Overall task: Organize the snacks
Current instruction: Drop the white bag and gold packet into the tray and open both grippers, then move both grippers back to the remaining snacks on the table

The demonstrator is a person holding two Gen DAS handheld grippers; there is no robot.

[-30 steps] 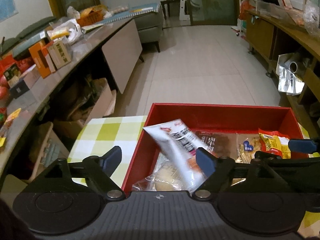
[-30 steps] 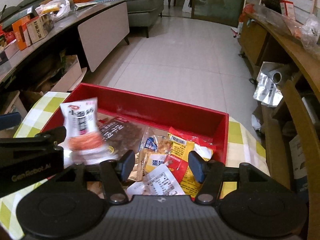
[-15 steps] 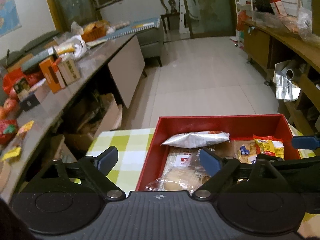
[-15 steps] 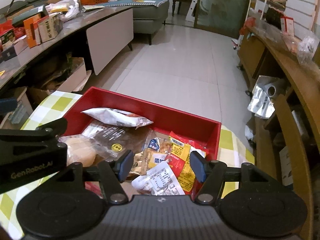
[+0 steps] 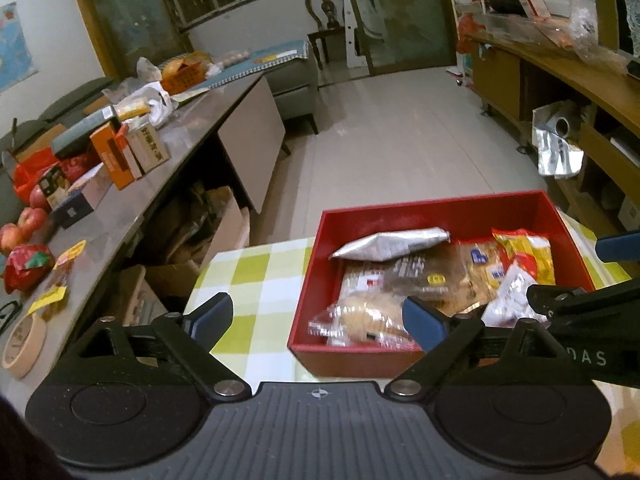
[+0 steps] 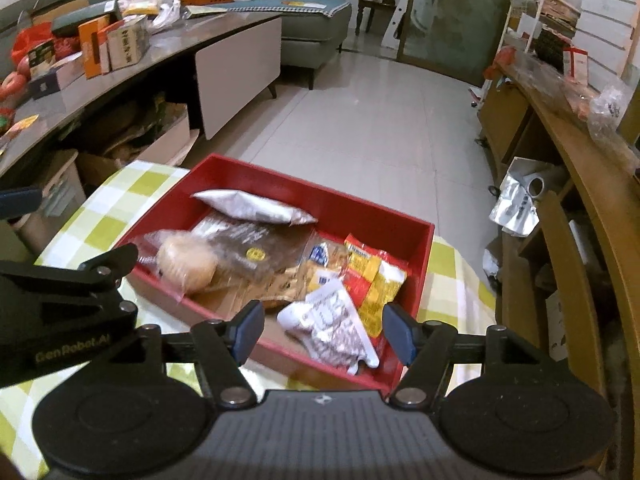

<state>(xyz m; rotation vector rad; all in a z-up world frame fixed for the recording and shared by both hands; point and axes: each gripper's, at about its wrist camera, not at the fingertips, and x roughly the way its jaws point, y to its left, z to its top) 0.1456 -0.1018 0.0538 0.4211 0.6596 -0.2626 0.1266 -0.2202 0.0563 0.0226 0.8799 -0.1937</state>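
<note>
**Snacks boxed, tools clear**

Hovering released over the red box (image 5: 432,208), the left tool (image 5: 316,318) and right tool (image 6: 323,330) grasp nothing; both have just been opening. The silver packet (image 5: 388,242) lies at the box's upper end on the other snacks. It perches loosely, so a careless reach could knock it out.

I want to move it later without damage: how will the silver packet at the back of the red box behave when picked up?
The silver packet looks puffed and creased, so it is probably light and would crumple under a firm squeeze. Its foil seems smooth, so it may slip between pads. It rests loosely on other packets in the red box, so a push would likely slide it.
</note>
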